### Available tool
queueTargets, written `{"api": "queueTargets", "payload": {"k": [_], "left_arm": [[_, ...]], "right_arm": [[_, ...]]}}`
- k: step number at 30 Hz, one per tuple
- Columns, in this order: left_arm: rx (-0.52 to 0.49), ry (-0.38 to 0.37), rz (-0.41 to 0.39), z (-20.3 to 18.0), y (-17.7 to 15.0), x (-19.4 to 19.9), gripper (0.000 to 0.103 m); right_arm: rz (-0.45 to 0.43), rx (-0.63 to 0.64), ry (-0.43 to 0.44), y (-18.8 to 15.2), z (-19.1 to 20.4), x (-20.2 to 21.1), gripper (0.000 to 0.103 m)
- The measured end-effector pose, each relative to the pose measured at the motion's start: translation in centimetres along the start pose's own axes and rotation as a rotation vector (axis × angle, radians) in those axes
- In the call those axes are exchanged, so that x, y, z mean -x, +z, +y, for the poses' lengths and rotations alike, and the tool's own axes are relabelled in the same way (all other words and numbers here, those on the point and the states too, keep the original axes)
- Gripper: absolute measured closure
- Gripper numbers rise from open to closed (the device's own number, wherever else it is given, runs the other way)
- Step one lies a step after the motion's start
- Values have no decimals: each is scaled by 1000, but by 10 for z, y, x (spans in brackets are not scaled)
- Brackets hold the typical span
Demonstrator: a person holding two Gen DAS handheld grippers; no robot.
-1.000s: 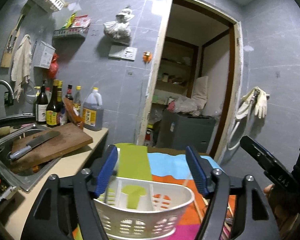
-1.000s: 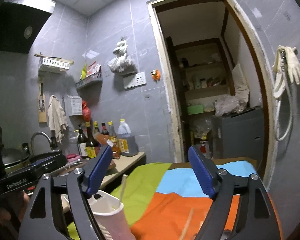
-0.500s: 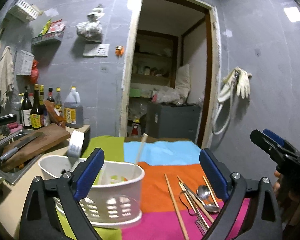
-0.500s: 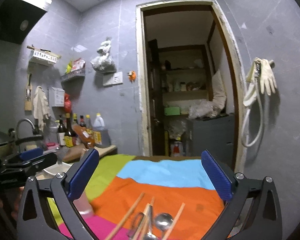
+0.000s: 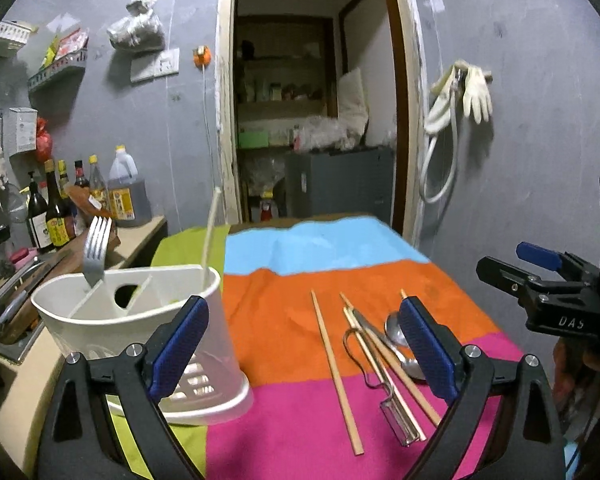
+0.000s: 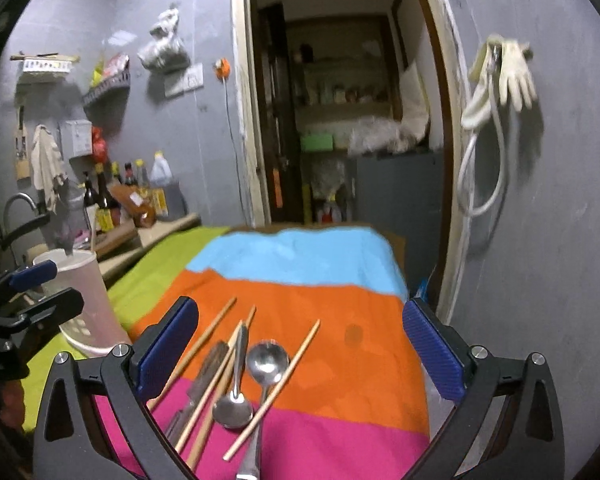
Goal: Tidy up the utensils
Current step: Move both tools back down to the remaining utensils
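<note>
A white utensil holder [image 5: 140,320] stands on the green strip of the cloth at the left, with a fork [image 5: 96,248] and a pale chopstick [image 5: 211,236] upright in it. On the orange and pink stripes lie several wooden chopsticks [image 5: 336,372], a metal peeler [image 5: 380,384] and two spoons [image 6: 266,360]. My left gripper [image 5: 300,344] hovers open above the cloth, between the holder and the loose utensils. My right gripper [image 6: 300,344] is open above the spoons and chopsticks [image 6: 272,388], with nothing in its jaws. The holder [image 6: 88,300] is to its left.
A counter at the left carries bottles [image 5: 56,216], a cutting board and a sink [image 5: 8,312]. An open doorway [image 5: 312,120] lies beyond the table's far edge. Gloves and a hose [image 5: 460,92] hang on the right wall. The cloth's right edge [image 6: 420,340] drops off beside that wall.
Both grippers swung right and tipped down, from the holder toward the loose utensils on the cloth. Their jaws spread wider. The fork now stands in the holder.
</note>
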State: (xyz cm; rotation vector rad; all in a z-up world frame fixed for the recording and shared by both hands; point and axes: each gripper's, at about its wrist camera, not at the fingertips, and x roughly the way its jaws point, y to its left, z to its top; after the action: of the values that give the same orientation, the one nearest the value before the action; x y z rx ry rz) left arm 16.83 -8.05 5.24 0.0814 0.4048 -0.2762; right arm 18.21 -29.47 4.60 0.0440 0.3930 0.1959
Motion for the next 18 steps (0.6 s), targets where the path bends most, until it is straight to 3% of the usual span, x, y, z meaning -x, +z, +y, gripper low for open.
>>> {"api": "queueTargets", "payload": {"k": [3,10,18], "left_arm": [[-7,-8,58,-4,-6,-13,9],[-42,-34,161,-14,-12,-38,12],[-57,-63,287,-19,-19,-76,45]], "right_arm": [[65,-25,11,-5,-8,-11,3],[228,-55,32,-14,-19,-38,34],[363,-64,25,-22,-21,-69,61]]}}
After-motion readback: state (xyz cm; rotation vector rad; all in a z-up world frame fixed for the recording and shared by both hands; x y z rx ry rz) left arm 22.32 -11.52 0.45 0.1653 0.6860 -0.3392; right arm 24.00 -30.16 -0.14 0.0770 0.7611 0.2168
